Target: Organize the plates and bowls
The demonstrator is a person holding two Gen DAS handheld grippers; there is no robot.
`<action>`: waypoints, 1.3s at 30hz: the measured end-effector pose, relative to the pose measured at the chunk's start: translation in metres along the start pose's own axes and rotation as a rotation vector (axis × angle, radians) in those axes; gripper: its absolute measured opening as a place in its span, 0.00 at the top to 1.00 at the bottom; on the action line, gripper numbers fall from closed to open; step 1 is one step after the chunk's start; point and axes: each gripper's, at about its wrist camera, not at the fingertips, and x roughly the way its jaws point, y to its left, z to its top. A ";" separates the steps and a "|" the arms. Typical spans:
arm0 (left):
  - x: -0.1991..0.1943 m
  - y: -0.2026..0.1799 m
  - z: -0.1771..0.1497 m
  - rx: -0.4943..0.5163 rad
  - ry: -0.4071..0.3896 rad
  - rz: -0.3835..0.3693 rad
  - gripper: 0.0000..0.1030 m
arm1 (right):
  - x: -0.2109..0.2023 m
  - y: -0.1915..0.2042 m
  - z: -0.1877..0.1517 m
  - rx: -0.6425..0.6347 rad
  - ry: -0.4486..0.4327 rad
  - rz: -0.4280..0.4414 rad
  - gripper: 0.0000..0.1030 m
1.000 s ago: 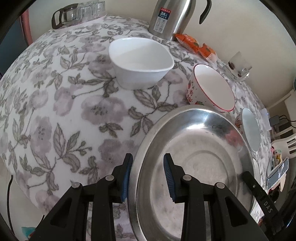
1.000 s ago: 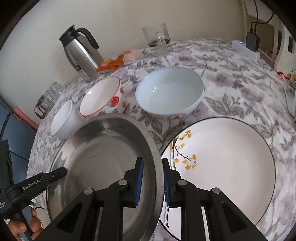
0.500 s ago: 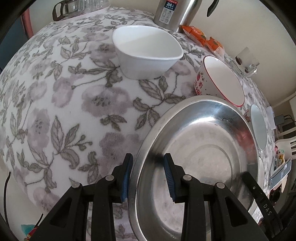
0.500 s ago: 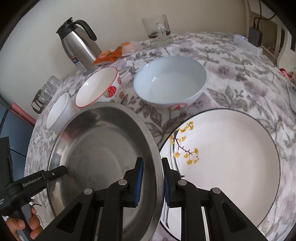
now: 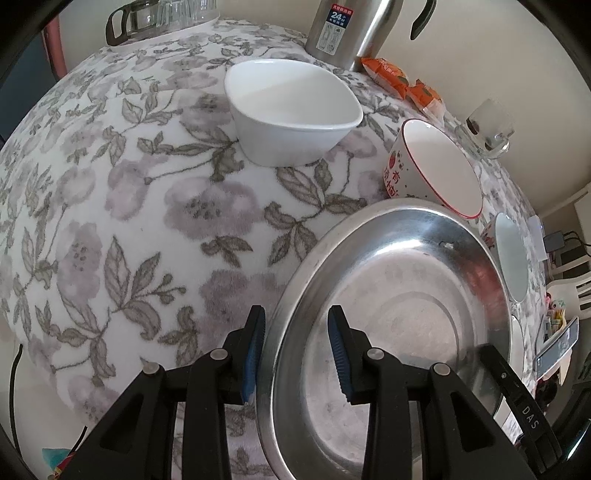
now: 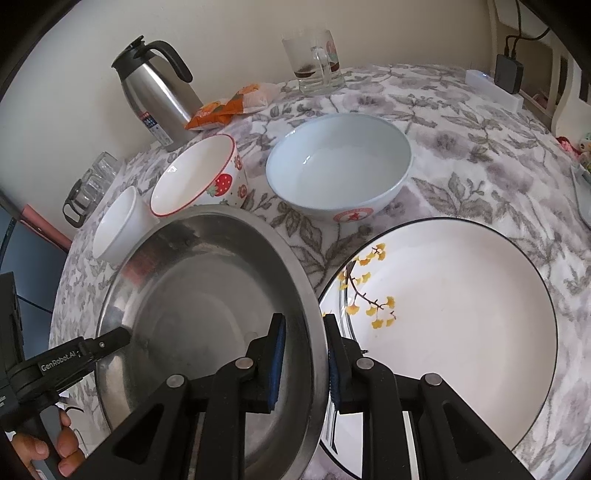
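A large steel plate (image 5: 399, 317) (image 6: 207, 295) is held between both grippers, lifted and tilted over the floral table. My left gripper (image 5: 295, 350) is shut on its left rim. My right gripper (image 6: 304, 358) is shut on its right rim, which overlaps the edge of a white plate with yellow leaves (image 6: 454, 314). A white square bowl (image 5: 291, 110) (image 6: 118, 225), a strawberry bowl (image 5: 432, 173) (image 6: 199, 177) and a pale blue bowl (image 6: 340, 173) stand behind the steel plate.
A steel thermos (image 6: 155, 88) (image 5: 347, 29), orange snack packets (image 6: 229, 103), a glass mug (image 6: 317, 59) and a rack of glasses (image 5: 159, 14) stand along the far table edge by the wall. A power strip (image 6: 495, 88) lies at the far right.
Both grippers keep their hold on the steel plate. The plate has risen a little and shifted right, toward the white plate.
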 end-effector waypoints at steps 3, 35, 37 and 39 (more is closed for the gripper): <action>-0.003 0.000 0.000 0.004 -0.010 -0.001 0.64 | -0.003 0.001 0.002 0.002 -0.011 0.004 0.65; -0.040 -0.009 0.003 0.080 -0.222 0.100 0.17 | -0.035 0.042 0.004 -0.173 -0.150 -0.081 0.14; -0.040 -0.010 0.003 0.086 -0.221 0.101 0.17 | -0.034 0.042 0.005 -0.171 -0.144 -0.088 0.03; -0.039 -0.010 0.003 0.086 -0.222 0.094 0.16 | -0.035 0.040 0.005 -0.170 -0.148 -0.094 0.00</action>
